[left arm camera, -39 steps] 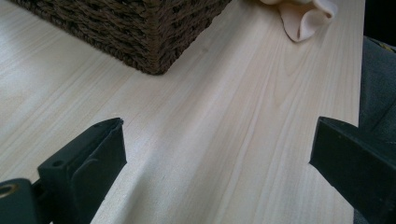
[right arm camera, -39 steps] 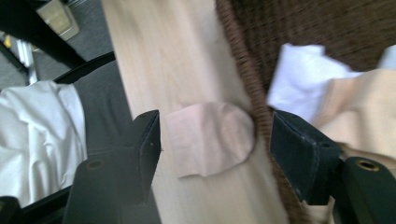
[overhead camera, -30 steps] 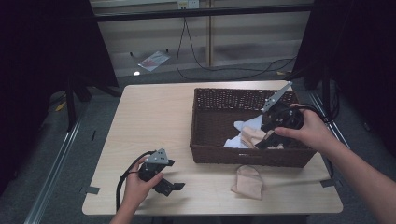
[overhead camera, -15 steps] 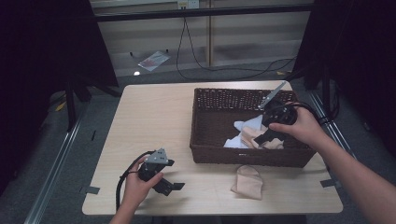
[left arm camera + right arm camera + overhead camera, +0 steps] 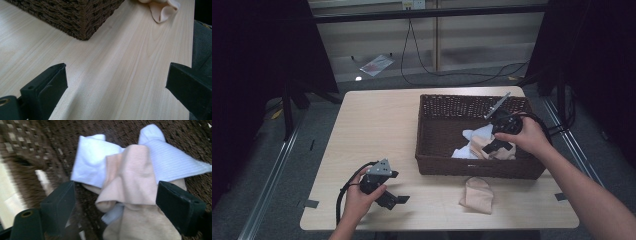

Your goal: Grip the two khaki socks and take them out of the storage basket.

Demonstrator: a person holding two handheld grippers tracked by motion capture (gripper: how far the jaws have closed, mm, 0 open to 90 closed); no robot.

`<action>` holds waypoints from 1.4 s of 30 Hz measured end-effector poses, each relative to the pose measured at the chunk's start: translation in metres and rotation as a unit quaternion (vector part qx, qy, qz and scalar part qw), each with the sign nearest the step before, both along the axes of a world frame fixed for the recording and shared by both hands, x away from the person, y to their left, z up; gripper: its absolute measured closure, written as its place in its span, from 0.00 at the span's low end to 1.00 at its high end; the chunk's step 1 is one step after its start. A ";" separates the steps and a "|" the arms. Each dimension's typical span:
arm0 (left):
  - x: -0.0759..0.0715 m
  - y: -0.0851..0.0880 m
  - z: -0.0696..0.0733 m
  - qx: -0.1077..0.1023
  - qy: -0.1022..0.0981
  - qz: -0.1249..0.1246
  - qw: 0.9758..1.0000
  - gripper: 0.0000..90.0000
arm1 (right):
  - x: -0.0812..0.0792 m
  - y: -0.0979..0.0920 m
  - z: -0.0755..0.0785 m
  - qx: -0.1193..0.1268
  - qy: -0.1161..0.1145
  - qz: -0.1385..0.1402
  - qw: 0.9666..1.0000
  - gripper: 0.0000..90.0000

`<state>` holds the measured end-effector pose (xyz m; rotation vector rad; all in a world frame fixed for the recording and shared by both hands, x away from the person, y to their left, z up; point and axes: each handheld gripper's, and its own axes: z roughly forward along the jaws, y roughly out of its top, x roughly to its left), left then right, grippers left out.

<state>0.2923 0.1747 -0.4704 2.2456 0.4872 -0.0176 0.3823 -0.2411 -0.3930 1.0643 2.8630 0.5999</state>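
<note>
In the high view the right gripper (image 5: 498, 146) hangs inside the brown wicker basket (image 5: 452, 162), tilted down over a small heap of cloths at the basket's near right, and its jaws stand wide apart with nothing pressed between the pads. The right gripper view explains the pose: a peach cloth (image 5: 130, 180) lies folded on top of the heap, directly between the two black jaws, with white cloths (image 5: 92, 162) spread beneath and behind it, so the gripper seems lined up to straddle that top fold and take one piece rather than the whole pile. The jaws have just narrowed slightly from their widest, yet they are clear of the fabric on both sides. Another peach cloth (image 5: 478, 194) lies on the wooden table (image 5: 377, 120) just outside the basket's near wall, which suggests the work is lifting cloths out and laying them there (that reading is a judgement from how things lie). The left gripper (image 5: 388, 196) rests low on the table near its front edge, well apart from the basket; in the left gripper view its jaws are released and empty over bare wood, pointed past the basket's corner toward the cloth on the table, probably parked so it stays clear while the right hand works.
</note>
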 end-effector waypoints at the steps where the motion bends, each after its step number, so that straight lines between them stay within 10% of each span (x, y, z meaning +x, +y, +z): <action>1: 0.000 0.000 0.000 0.000 0.000 0.000 1.000 0.04 | 0.000 0.000 0.000 0.000 0.000 0.000 1.000 0.20; 16: 0.000 0.000 -0.001 -0.002 0.003 -0.001 1.000 0.04 | 0.015 -0.004 -0.028 -0.039 -0.011 -0.015 0.999 0.30; 24: 0.001 0.000 0.000 0.002 0.000 -0.002 1.000 0.04 | 0.019 -0.002 -0.037 -0.056 -0.017 -0.006 0.998 0.53; 30: 0.001 0.001 0.000 0.001 -0.001 -0.001 1.000 0.04 | 0.019 -0.005 -0.037 -0.048 -0.011 -0.010 0.999 0.94; 42: 0.000 0.000 0.000 -0.002 0.000 0.003 1.000 0.04 | 0.008 -0.018 -0.003 0.010 0.009 -0.024 1.000 0.97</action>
